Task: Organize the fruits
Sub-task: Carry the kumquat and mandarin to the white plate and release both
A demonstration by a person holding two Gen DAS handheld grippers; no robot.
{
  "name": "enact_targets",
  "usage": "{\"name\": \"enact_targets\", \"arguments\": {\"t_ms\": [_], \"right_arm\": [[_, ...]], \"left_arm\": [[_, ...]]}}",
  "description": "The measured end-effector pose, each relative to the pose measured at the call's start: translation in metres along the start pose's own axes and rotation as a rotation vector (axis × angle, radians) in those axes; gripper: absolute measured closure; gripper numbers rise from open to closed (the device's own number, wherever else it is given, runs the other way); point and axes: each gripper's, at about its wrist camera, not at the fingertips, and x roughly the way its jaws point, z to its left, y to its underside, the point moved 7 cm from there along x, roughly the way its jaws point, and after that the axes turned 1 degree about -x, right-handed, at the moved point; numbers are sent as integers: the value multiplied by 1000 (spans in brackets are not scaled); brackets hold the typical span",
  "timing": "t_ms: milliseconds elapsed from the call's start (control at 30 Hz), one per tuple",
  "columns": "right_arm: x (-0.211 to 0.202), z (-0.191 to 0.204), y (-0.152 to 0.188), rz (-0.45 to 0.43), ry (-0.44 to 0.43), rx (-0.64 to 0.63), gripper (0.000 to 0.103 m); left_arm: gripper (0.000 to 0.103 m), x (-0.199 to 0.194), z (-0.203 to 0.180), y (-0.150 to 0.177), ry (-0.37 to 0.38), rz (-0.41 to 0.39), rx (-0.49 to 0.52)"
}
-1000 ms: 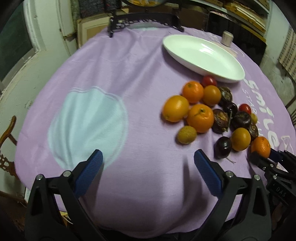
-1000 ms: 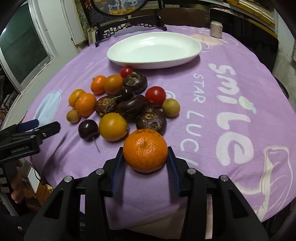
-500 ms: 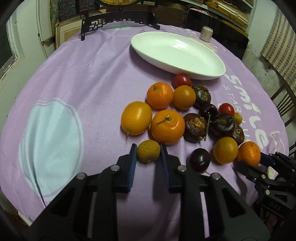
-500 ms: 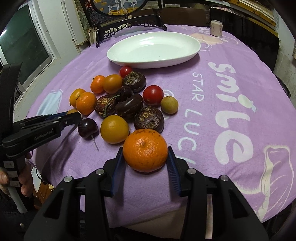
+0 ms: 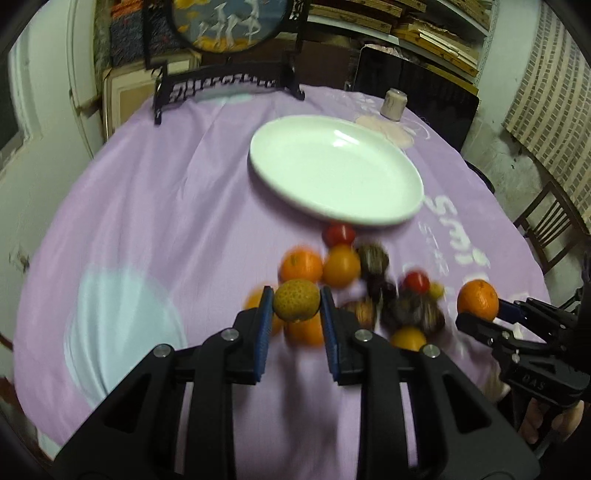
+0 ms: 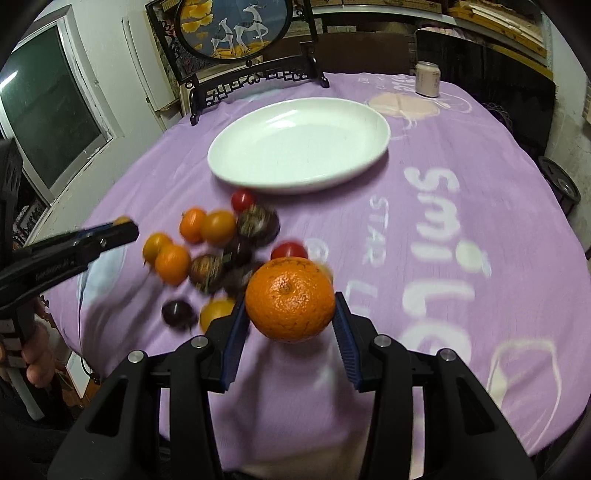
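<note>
My left gripper (image 5: pixel 296 301) is shut on a small yellow-green fruit (image 5: pixel 296 300) and holds it in the air above the fruit pile (image 5: pixel 354 284). My right gripper (image 6: pixel 290 300) is shut on an orange (image 6: pixel 290 298), also lifted off the cloth; it shows in the left wrist view (image 5: pixel 477 300) too. Oranges, red tomatoes and dark purple fruits lie in a cluster (image 6: pixel 218 247) on the purple tablecloth. An empty white oval plate (image 5: pixel 369 206) (image 6: pixel 258 177) sits beyond the cluster.
A black carved stand with a round deer picture (image 6: pixel 236 33) stands at the table's far edge. A small pale jar (image 6: pixel 427 78) sits at the far right. A wooden chair (image 5: pixel 546 221) is beside the table on the right.
My left gripper has lifted the small yellow-green fruit off the cloth. My right gripper has raised the orange higher. Both views now look further toward the plate.
</note>
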Motion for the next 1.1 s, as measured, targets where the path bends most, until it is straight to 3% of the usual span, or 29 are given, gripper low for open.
{"name": "enact_targets", "arguments": {"t_ms": [200,267,400,600,633,700,733,900,1000,1100], "right_arm": [[25,-14,-108,-65,7,-79,57],[50,-23,-145,-51,7,-85,57],[117,-48,-195,26,65,-66,58],[159,-57,-207,79,25,-47,57],[163,-56,-209,80,27,-54,56],[163,-55,-212,59,46,-66,41],[159,-55,-214,32,75,-78,39],[108,-51,-200,-36,146,-113,39],[60,-41,-177,-74,74,-98,37],[25,-33,-141,-105,38,-101,21]], "left_arm": [[78,54,-10,-108,5,-6,25],[78,87,-13,-145,-12,7,24],[78,144,-16,-184,18,81,-9],[76,177,-9,-202,61,86,-59],[63,180,-9,-203,62,85,-55],[36,180,-9,-206,58,74,-44],[36,175,-6,-203,48,56,-46],[36,139,-6,-196,50,20,-67],[34,94,-16,-176,76,-41,-31],[19,52,-18,-138,80,-104,2]]}}
